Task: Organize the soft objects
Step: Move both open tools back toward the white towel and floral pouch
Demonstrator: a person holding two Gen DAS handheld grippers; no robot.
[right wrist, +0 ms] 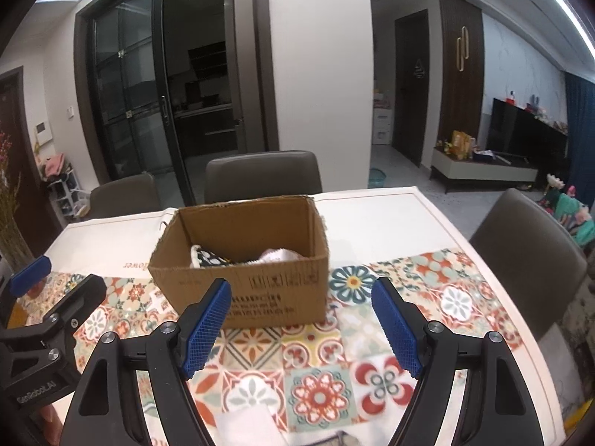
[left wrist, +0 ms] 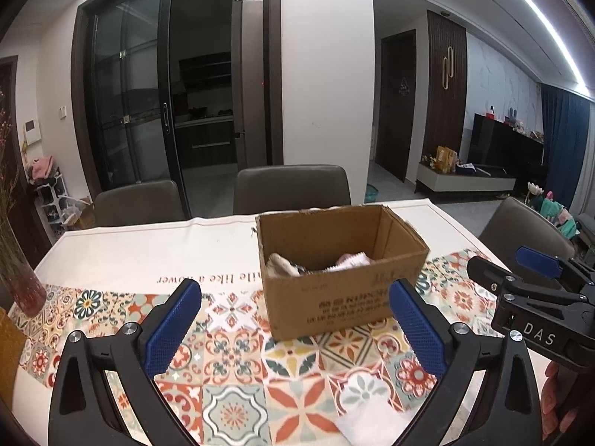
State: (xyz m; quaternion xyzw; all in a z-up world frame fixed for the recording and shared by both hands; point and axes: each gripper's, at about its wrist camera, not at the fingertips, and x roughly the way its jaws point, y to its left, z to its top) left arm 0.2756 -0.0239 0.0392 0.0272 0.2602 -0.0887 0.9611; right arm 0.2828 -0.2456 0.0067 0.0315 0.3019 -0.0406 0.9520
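Observation:
An open cardboard box (left wrist: pixel 346 297) stands on the patterned tablecloth, also seen in the right wrist view (right wrist: pixel 267 290). Inside lie a dark patterned soft item (right wrist: pixel 208 258) and a pale pink-white cloth (right wrist: pixel 277 254); both show in the left wrist view too, the patterned item (left wrist: pixel 282 264) and the cloth (left wrist: pixel 351 260). A white folded cloth (left wrist: pixel 366 412) lies on the table near me, also in the right wrist view (right wrist: pixel 249 423). My left gripper (left wrist: pixel 293 330) is open and empty, short of the box. My right gripper (right wrist: pixel 301 329) is open and empty, just before the box.
Grey chairs (left wrist: pixel 293 189) stand along the far edge, with another chair (right wrist: pixel 528 245) at the right side. A red glass vase with stems (left wrist: pixel 22 282) stands at the table's left. The right gripper's body (left wrist: pixel 539 297) shows at the right of the left wrist view.

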